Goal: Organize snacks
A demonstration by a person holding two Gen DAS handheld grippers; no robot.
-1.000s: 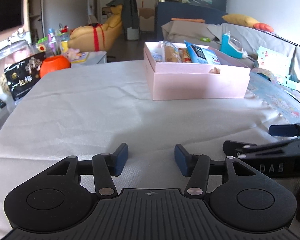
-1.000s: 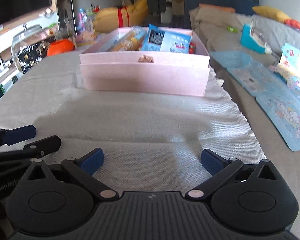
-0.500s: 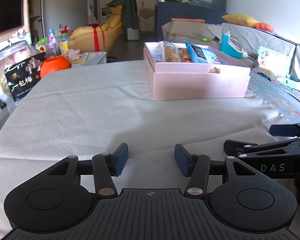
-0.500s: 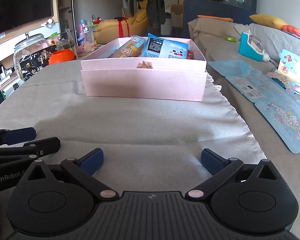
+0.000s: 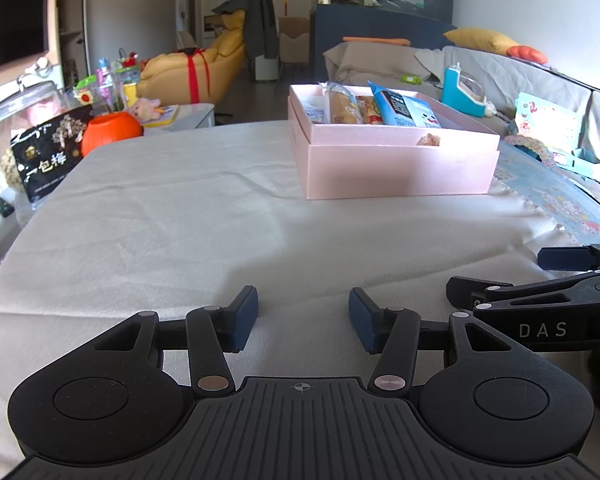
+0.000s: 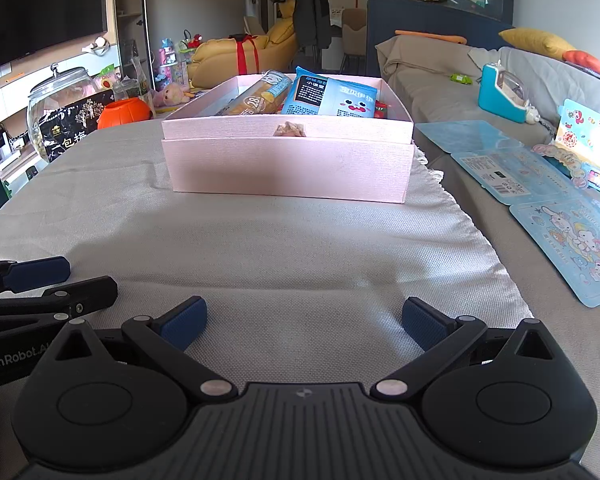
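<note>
The pink box sat on the grey cloth with the snacks inside it: a blue packet leaning against the far part, a long tan biscuit packet beside it on the left, something red just showing to the right of the blue packet, and a small brownish lump against the near wall. No loose snack showed on the cloth in either view, so the sorting looked mostly or wholly done; that is a judgement only. The box lay straight ahead of the right gripper, with its long side across the line of approach, well apart from the fingertips. From the left gripper the same box lay ahead and off to the right, seen corner-on. The right hand therefore seemed the better placed for any reach into it. Right jaws were spread wide, nothing between them, only bare cloth. Left jaws stood apart too, narrower than the right's, also empty. The two grippers rested side by side low over the near edge of the cloth, each visible at the border of the other's view. Beyond the cloth: a glass jar and an orange pot to the left, blue sticker sheets on the sofa to the right.
</note>
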